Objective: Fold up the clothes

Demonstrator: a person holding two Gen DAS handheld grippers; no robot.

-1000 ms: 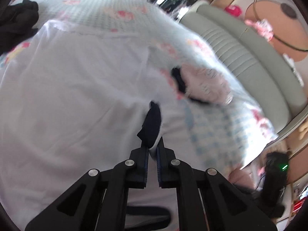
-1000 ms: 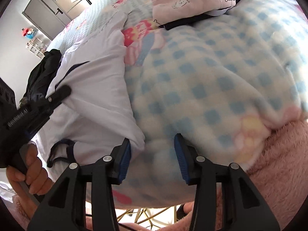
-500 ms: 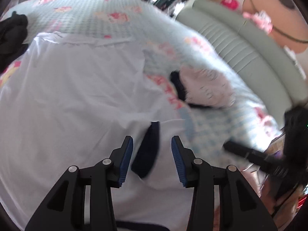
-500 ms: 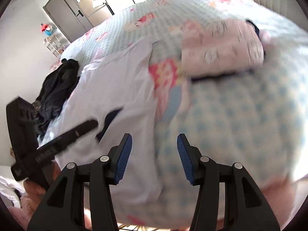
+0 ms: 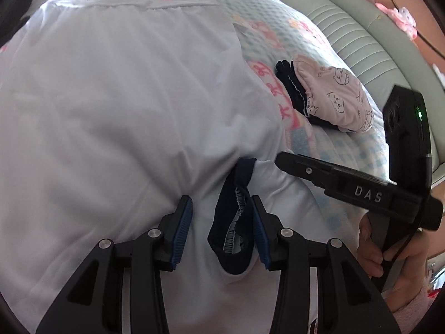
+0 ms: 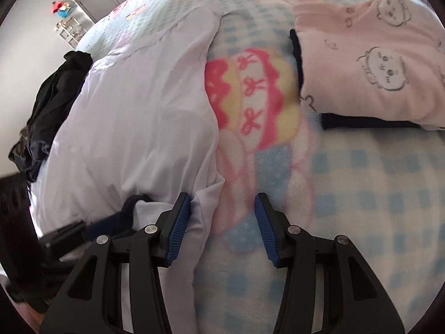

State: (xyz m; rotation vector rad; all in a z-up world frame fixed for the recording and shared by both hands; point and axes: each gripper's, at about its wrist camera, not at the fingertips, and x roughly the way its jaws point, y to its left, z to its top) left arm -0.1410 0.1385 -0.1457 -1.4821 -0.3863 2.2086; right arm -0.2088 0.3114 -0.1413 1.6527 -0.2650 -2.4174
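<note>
Bed blanket (image 6: 361,183), blue check with pink cartoon print, under everything. White shirt (image 5: 125,105) spread flat across it, filling most of the left wrist view; hem at far side, navy collar (image 5: 235,222) nearest the camera.

Folded pink garment (image 6: 375,64) on a dark folded piece, well apart to the shirt's right. Black clothing heap (image 6: 47,117) at the bed's far left edge.

Left gripper (image 5: 222,231): a second ago pinched shut on the navy collar; it has just been opening, and now stands spread, collar lying loose between the pads, touching the right one.

Right gripper (image 6: 222,228): moved in from the bare blanket to the shirt's right edge. Jaws have just been closing a little, yet spread; shirt edge between them, against the left pad, not pinched.
</note>
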